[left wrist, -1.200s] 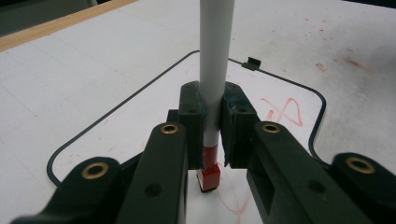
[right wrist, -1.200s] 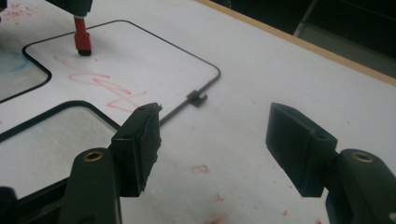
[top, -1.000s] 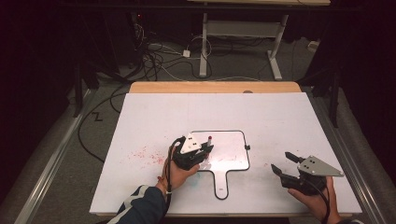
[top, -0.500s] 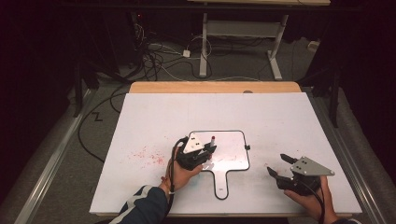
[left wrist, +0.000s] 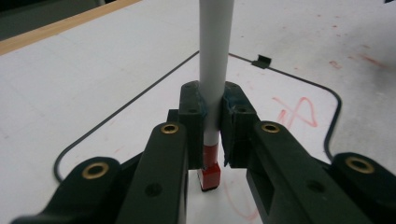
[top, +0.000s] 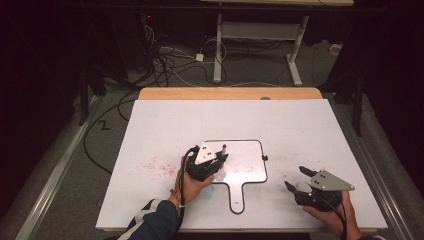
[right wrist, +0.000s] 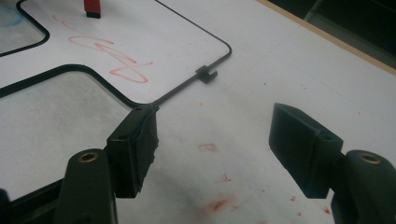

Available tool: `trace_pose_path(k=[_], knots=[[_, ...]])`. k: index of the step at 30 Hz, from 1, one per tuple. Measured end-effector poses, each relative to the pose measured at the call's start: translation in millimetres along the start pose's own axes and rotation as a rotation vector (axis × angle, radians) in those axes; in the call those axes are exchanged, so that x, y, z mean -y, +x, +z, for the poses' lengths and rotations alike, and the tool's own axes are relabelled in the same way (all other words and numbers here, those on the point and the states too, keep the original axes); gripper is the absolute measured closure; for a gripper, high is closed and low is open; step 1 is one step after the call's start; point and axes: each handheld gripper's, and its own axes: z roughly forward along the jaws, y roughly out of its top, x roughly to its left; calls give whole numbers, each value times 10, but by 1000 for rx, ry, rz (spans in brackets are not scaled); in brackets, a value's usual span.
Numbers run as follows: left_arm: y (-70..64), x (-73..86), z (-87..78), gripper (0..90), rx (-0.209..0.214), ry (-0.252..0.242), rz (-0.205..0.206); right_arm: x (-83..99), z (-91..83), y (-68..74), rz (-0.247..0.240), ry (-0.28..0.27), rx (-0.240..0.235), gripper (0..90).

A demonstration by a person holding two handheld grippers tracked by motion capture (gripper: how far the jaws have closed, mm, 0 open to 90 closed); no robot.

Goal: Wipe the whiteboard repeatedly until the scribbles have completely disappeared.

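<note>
A small whiteboard [top: 247,160] with a black rim and a handle lies flat on the white table [top: 300,125]. My left gripper [top: 215,159] is shut on a white marker [left wrist: 214,56], which stands upright with its red end [left wrist: 210,175] down on the board. The same red end [right wrist: 92,6] appears beside a red scribble [right wrist: 112,53] in the right gripper view. My right gripper [top: 296,179] hovers open over the table, just right of the board's handle [top: 236,197], with nothing between its fingers [right wrist: 135,144].
Red marker stains [top: 160,167] speckle the table left of the board. A small black clip [top: 264,157] sits on the board's right rim. A wooden strip [top: 230,93] runs along the table's far edge. Cables [top: 175,70] and a desk frame lie on the floor beyond.
My right gripper has drifted slightly left and toward the table's front edge, still open. The left gripper keeps the marker on the board in about the same spot.
</note>
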Motion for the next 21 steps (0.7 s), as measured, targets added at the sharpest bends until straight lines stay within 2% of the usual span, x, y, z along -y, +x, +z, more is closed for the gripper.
trace_pose_path(k=[1,3,4,10,12,13,15,18,20,21], knots=[[-17,2,14,789,-3,-7,-2,-4,-2,0,-5,-3,1,331],[-73,-3,68,789,31,-25,-19,-14,-2,-2,-2,-7,2,329],[-121,-16,103,789,40,-30,-15,-20,5,1,-4,-11,-2,328],[-429,-147,367,790,120,-38,21,-21,19,12,-11,-5,-9,328],[-516,-169,398,790,130,-34,54,-19,16,18,-8,-7,-14,329],[-534,-171,403,790,130,-35,59,-19,16,18,-8,-7,-14,329],[-515,-171,395,790,123,-30,66,-4,21,13,-7,1,-15,328],[-423,-159,354,789,76,-23,73,-3,14,12,-12,1,-7,328],[-293,-130,298,789,45,-21,24,-7,-1,3,-22,-2,1,328],[-248,-119,272,789,28,-18,18,-7,-1,3,-22,-2,1,328]])
